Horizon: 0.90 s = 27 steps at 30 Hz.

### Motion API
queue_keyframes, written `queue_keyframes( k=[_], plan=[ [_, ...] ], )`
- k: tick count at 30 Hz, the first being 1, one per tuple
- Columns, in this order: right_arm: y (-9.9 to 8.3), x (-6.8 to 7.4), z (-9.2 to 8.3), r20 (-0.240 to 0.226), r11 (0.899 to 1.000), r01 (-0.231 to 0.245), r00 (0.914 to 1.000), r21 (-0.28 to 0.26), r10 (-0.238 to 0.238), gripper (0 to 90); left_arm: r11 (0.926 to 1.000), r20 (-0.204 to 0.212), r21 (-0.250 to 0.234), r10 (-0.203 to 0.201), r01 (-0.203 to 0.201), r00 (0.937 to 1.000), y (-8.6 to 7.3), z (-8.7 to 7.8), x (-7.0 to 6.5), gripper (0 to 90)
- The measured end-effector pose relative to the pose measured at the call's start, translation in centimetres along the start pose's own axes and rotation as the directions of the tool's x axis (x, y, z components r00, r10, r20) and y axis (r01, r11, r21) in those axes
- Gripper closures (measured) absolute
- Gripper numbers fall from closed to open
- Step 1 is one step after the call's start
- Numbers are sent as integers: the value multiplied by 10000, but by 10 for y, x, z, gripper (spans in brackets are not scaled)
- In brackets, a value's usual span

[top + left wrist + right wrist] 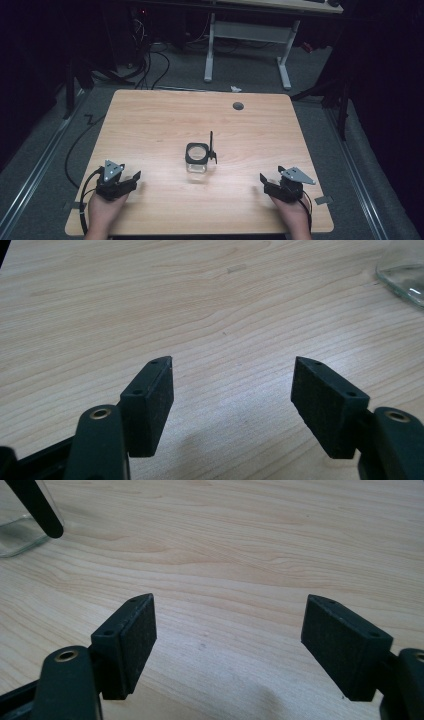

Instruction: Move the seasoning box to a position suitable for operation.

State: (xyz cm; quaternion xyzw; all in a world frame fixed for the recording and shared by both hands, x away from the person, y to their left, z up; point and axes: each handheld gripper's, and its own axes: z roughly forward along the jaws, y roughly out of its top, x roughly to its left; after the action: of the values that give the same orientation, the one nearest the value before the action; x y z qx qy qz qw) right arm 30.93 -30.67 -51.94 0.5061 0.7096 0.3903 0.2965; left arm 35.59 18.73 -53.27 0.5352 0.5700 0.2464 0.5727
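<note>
A clear glass jar [197, 165] with a black rim stands at the middle of the wooden table [150, 125]. A black flip lid [212, 147] stands upright at its right side. My left gripper [136, 179] rests near the front left edge, held by a hand, open with nothing between its pads [155, 405]. The jar's base [405, 280] shows at the top right of the left gripper view. My right gripper [262, 181] rests near the front right edge, open and empty. In the right gripper view the jar [20, 535] and a black strip of its lid [40, 507] sit at the top left.
A round grey cable hole [238, 106] lies in the table's far right part. Cables [75, 150] trail off the left edge to the floor. A white-legged desk [250, 45] stands behind the table. Metal rails [35, 170] run along both sides.
</note>
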Motion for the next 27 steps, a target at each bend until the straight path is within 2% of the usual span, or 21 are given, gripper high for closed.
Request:
queue_keyframes(
  k=[2, 3, 5, 6, 7, 10, 12, 15, 17, 27],
  plan=[
    [1, 1, 1, -60, 10000, 15, 10000, 22, -15, 220, 10000, -4, -9, -45, 45, 10000, 0, 0, 0, 340],
    [3, 3, 3, -310, 9996, 241, 9992, 145, -236, 279, 10000, 21, 15, -45, 45, 10000, 0, 0, 0, 340],
    [5, 5, 3, -210, 9993, 344, 9992, 152, -341, 295, 10000, 21, 18, -17, 17, 10000, 0, 0, 0, 340],
    [8, 9, 2, -140, 9985, 556, 9984, -10, -556, 308, 10000, 22, 14, -18, 18, 10000, 0, 0, 0, 341],
    [9, 9, 2, -104, 9985, 555, 9984, -20, -556, 310, 10000, 45, 37, -18, 17, 10000, 0, 0, 0, 341],
    [16, 10, 4, -426, 9987, 499, 9978, -38, -500, 304, 10000, 63, 63, -12, 11, 10000, -1, 0, 0, 342],
    [21, 12, 4, -369, 9981, 610, 9974, -76, -613, 254, 10000, 79, 49, -84, 84, 9999, -1, 1, 0, 342],
    [25, 13, 4, -319, 9986, 507, 9982, -173, -512, 254, 10000, 88, 45, -59, 59, 9999, -1, 1, 0, 342],
    [31, 16, 5, -493, 9983, 540, 9973, -206, -549, 253, 10000, 102, 44, -35, 34, 9999, -1, 1, 0, 343],
    [49, 29, 12, -810, 9968, 712, 9940, -361, -739, 315, 9999, 142, 114, -59, 57, 9999, -2, 1, -1, 347]
  ],
)
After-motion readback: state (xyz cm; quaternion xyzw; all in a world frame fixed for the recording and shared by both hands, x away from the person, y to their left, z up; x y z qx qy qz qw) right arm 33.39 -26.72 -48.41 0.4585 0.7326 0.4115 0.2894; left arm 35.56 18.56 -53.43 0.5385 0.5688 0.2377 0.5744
